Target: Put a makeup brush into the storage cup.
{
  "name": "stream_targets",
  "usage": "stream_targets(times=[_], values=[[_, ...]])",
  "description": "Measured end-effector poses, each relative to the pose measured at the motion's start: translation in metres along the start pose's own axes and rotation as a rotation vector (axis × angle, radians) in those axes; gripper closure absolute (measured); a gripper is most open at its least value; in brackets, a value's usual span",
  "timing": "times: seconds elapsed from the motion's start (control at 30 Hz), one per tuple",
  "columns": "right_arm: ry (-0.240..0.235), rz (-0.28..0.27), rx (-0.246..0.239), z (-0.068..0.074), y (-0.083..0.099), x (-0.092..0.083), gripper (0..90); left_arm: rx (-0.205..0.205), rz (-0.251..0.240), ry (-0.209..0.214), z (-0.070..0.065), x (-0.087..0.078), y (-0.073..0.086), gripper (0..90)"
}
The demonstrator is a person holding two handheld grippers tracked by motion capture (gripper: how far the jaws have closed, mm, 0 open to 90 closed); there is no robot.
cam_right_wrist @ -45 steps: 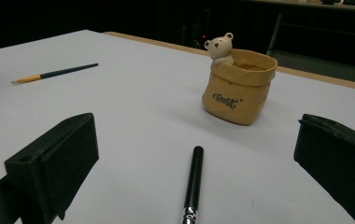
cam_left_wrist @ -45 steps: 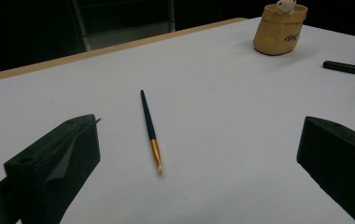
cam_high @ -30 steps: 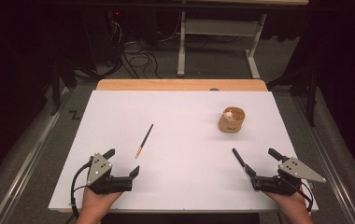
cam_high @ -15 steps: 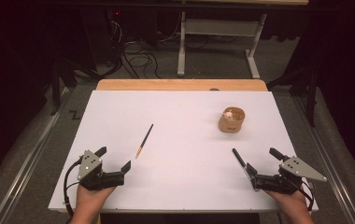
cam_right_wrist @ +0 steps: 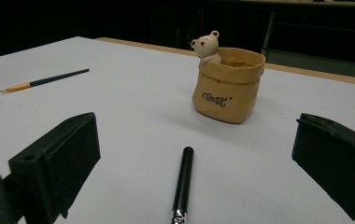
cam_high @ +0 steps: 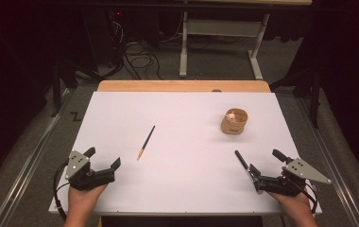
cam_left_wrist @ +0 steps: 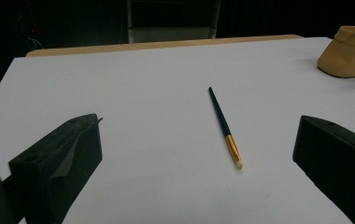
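Note:
A dark-handled paintbrush [cam_high: 146,142] [cam_left_wrist: 224,126] [cam_right_wrist: 45,80] with a gold ferrule lies on the white table top [cam_high: 182,106], bristles toward me. A tan sack-shaped pot [cam_high: 235,122] [cam_left_wrist: 348,51] [cam_right_wrist: 227,88] with a small bear figure [cam_right_wrist: 206,44] on its rim stands at the right. A black pen [cam_high: 241,161] [cam_right_wrist: 183,182] lies on the table just ahead of my right gripper [cam_high: 266,164] [cam_right_wrist: 196,126], which is open and empty. At the front left my left gripper [cam_high: 103,157] [cam_left_wrist: 199,135] stands open and empty, a short way from the brush.
A wooden strip [cam_high: 182,86] runs along the table's far edge. Beyond it are a metal desk frame [cam_high: 183,47] and cables [cam_high: 135,52] on the floor. Metal rails [cam_high: 26,156] flank the table.
My left gripper has drawn back to the left, away from the paintbrush. The right gripper, pen, brush and pot have stayed put.

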State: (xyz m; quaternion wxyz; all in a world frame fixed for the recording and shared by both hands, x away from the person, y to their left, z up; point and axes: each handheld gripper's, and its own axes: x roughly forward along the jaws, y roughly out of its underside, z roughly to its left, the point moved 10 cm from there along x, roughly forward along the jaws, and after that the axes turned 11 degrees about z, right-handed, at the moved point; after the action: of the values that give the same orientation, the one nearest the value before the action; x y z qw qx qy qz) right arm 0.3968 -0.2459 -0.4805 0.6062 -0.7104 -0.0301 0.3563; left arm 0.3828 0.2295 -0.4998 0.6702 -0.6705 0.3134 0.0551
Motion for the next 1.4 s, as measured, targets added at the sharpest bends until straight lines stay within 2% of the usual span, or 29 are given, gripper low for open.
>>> stream_targets(times=[0.13, 0.27, 0.37, 0.47, 0.63, 0.73, 0.8, 0.9, 1.1, 1.27, 1.4], values=[[0.001, 0.004, 0.001, 0.000, 0.001, 0.000, 1.8, 0.010, 0.013, -0.011, -0.001, 0.002, 0.001, 3.6], [-0.009, 0.029, 0.002, -0.001, 0.002, 0.003, 2.3, -0.003, 0.033, -0.023, 0.000, 0.006, 0.003, 3.5], [-0.008, 0.031, -0.009, -0.003, 0.002, 0.003, 2.4, -0.005, 0.050, -0.026, -0.002, 0.010, 0.004, 3.5], [-0.007, 0.025, 0.005, -0.008, 0.004, 0.002, 3.8, -0.011, 0.070, -0.023, -0.006, 0.014, 0.004, 3.6], [0.007, 0.019, 0.011, -0.016, 0.006, 0.001, 4.2, -0.036, 0.121, -0.018, -0.012, 0.025, 0.002, 3.5], [0.012, 0.017, 0.015, -0.018, 0.007, -0.001, 4.2, -0.034, 0.160, -0.013, -0.016, 0.032, -0.001, 3.5], [0.009, 0.008, 0.010, -0.018, 0.006, -0.002, 4.2, -0.019, 0.188, -0.022, -0.018, 0.037, -0.002, 3.1], [0.004, 0.006, -0.002, -0.015, 0.005, -0.003, 4.2, -0.036, 0.221, -0.014, -0.022, 0.044, -0.005, 2.8], [-0.013, -0.007, -0.003, -0.012, 0.002, -0.004, 4.2, -0.026, 0.281, -0.021, -0.021, 0.053, -0.009, 3.7], [-0.026, -0.008, -0.006, -0.008, 0.001, -0.003, 4.2, -0.022, 0.341, -0.027, -0.020, 0.057, -0.010, 4.9], [-0.031, -0.005, -0.009, -0.006, 0.002, -0.002, 4.2, -0.028, 0.365, -0.027, -0.020, 0.059, -0.011, 6.3]])
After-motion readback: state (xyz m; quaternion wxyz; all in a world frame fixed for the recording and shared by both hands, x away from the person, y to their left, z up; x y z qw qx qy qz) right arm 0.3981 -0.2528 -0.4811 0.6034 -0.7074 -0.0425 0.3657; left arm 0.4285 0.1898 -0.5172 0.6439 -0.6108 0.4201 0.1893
